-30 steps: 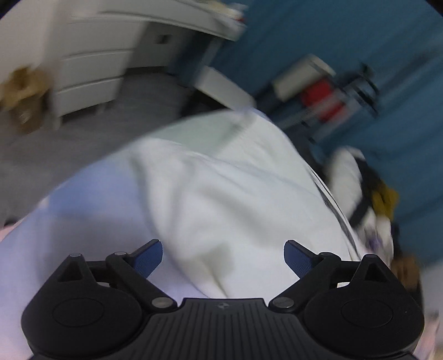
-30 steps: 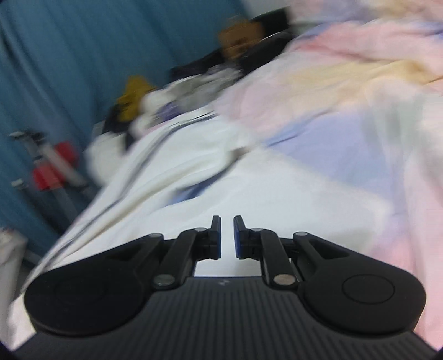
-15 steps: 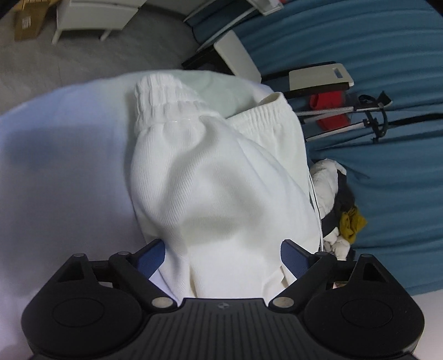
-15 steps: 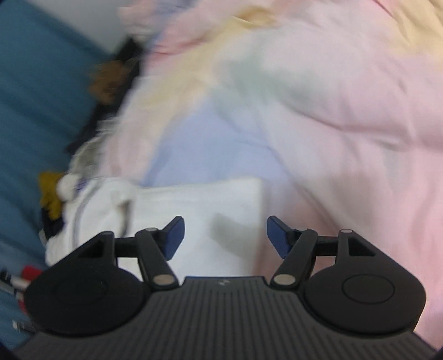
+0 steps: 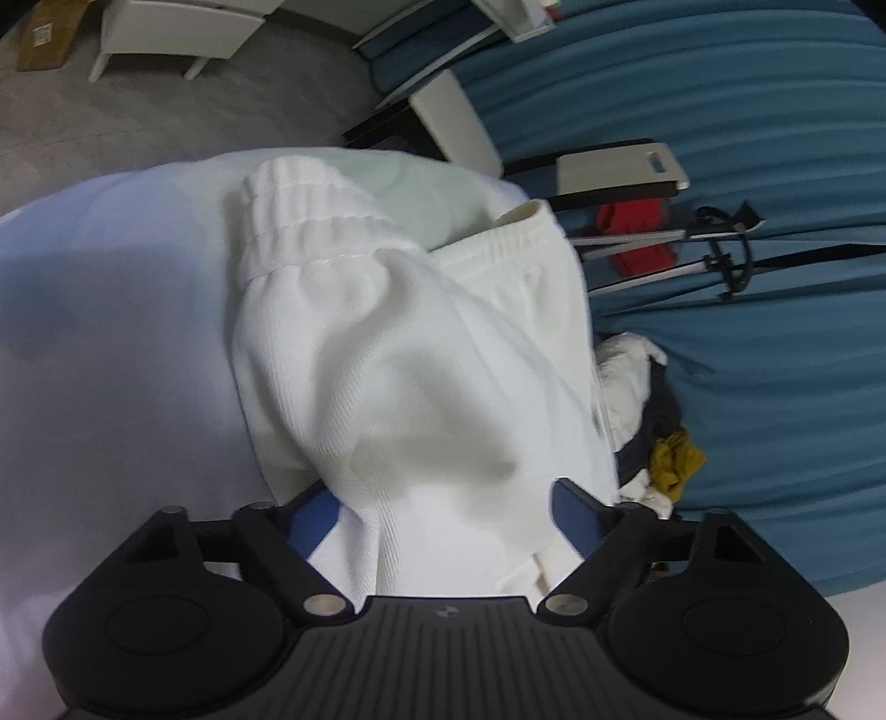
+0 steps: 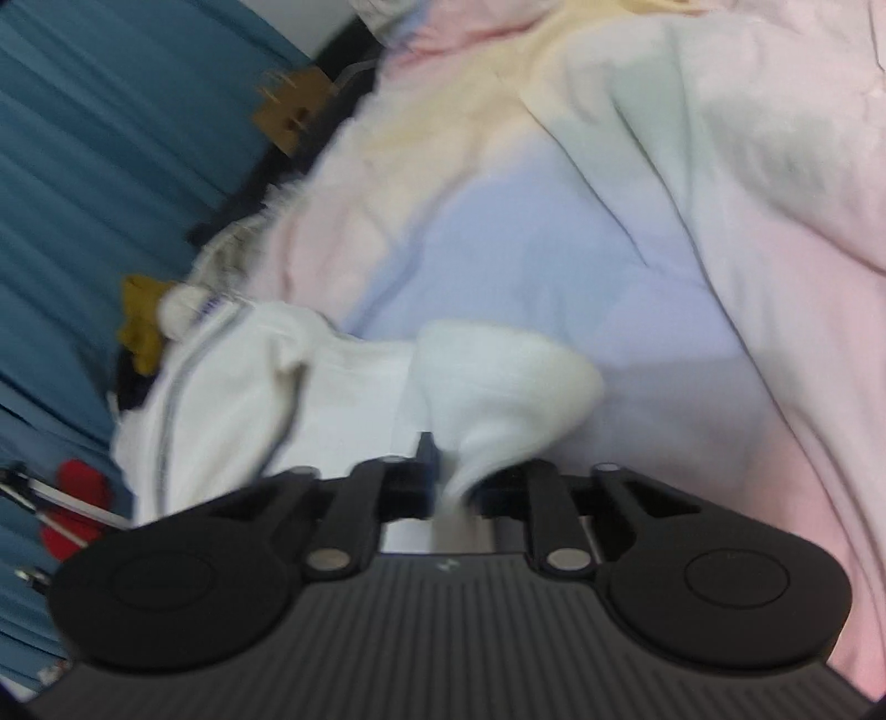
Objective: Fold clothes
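Note:
White sweatpants (image 5: 387, 354) with an elastic waistband lie bunched on the bed. In the left wrist view my left gripper (image 5: 443, 509) is open, its blue-padded fingers on either side of a thick fold of the fabric. In the right wrist view the same white sweatpants (image 6: 343, 399) lie at left, and my right gripper (image 6: 457, 482) is shut on a fold of them that rises between the fingers. The pinch point is blurred.
A pastel quilt (image 6: 637, 221) covers the bed. A pile of other clothes (image 5: 653, 421) with a mustard piece lies by the blue curtain (image 5: 775, 332). A stand with red parts (image 5: 637, 238) and a white drawer unit (image 5: 183, 33) are beyond the bed's edge.
My right gripper went from shut to open and has now closed on a fold of the sweatpants. My left gripper stayed open and moved closer over the fabric.

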Tool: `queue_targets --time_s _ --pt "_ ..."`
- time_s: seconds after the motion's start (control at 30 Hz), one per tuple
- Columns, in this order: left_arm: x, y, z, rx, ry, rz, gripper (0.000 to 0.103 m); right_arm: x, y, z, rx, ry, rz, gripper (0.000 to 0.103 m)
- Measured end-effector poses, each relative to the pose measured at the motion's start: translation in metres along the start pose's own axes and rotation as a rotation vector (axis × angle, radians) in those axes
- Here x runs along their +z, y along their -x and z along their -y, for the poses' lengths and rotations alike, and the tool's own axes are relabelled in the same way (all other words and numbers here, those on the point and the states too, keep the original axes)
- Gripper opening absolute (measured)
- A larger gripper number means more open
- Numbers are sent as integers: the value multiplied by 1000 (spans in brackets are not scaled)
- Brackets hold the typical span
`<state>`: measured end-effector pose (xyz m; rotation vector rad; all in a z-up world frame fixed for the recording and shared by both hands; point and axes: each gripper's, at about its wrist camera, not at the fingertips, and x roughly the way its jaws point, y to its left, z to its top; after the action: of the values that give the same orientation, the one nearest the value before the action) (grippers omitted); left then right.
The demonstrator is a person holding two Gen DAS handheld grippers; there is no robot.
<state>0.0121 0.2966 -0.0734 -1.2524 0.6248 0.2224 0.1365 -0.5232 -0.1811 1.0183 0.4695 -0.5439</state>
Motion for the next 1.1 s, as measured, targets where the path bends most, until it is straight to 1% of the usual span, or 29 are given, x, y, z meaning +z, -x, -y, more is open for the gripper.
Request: queue_targets --time_s 0.1,0.17,0.2,0.23,0.27,0.33,0.37,0.43,0.5,0.6,0.63,0.8,0.87,0.97,1.03,1.1 --pt "0 -2 5 -10 -18 12 77 5 15 -8 41 25 57 10" --pt "2 -6 7 0 -28 12 73 5 25 -16 68 56 99 10" --pt "4 -8 7 5 -32 13 64 6 29 -19 77 71 113 10" --pt "5 -10 7 7 -35 17 48 6 32 -22 85 86 123 10" --pt "6 -12 6 15 -41 20 42 6 35 -25 93 101 133 10" --pt "8 -12 3 24 -36 26 20 5 38 -26 93 111 137 10" --pt "8 -10 1 22 -29 30 14 6 38 -25 90 105 134 10" --pt "8 -5 3 6 -35 52 8 7 39 -22 84 91 129 10" --pt "5 4 12 0 -81 87 6 8 41 -17 76 79 126 10" --pt "-1 24 26 -44 -125 152 6 6 44 -13 76 76 134 10" --pt "-2 31 28 -57 -130 158 5 5 47 -13 83 76 141 10" --pt "-5 64 39 -119 -149 185 5 4 68 -16 127 93 206 8" --pt "0 77 38 -143 -129 172 5 5 77 -17 139 98 230 8" --pt "6 104 39 -159 -161 173 5 7 87 -15 158 84 249 8" --pt "10 111 45 -169 -186 170 5 7 92 -15 157 90 258 8" --pt "15 110 54 -176 -190 165 5 7 91 -18 151 108 255 8"
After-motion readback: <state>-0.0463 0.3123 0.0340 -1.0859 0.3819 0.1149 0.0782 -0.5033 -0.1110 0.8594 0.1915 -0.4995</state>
